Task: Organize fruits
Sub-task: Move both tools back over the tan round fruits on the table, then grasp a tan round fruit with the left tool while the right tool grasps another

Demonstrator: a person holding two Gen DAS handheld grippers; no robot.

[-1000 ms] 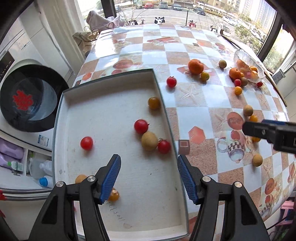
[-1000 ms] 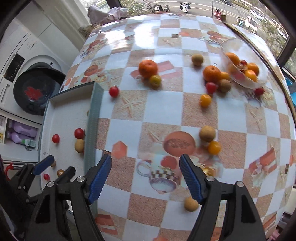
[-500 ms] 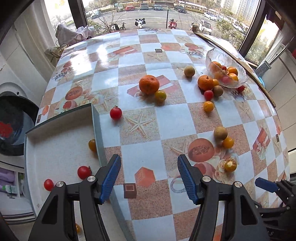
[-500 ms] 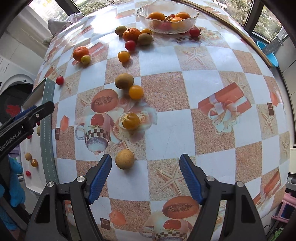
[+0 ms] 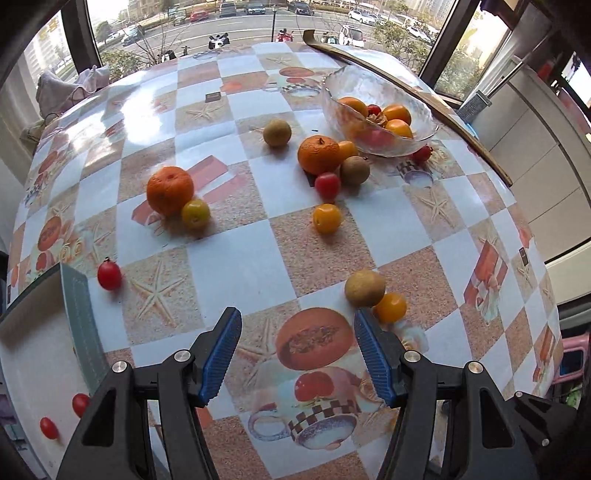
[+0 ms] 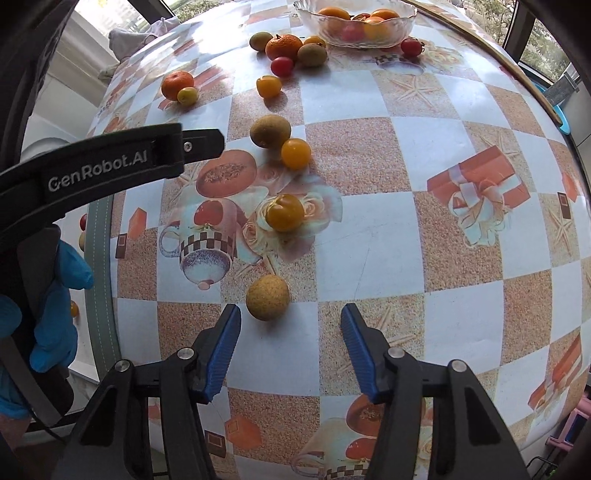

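Both tongs, left (image 5: 297, 350) and right (image 6: 290, 349), gape wide and carry nothing above the table (image 6: 369, 147). A tan round fruit (image 6: 267, 297) lies at 11 o'clock of the right tongs' tips; the tray (image 5: 79, 314) sits at 9 o'clock.

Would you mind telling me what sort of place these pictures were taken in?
Probably a home kitchen or laundry corner by a street-facing window: a table under a checkered patterned oilcloth strewn with fruit, a clear glass fruit bowl, and parked cars outside the window.
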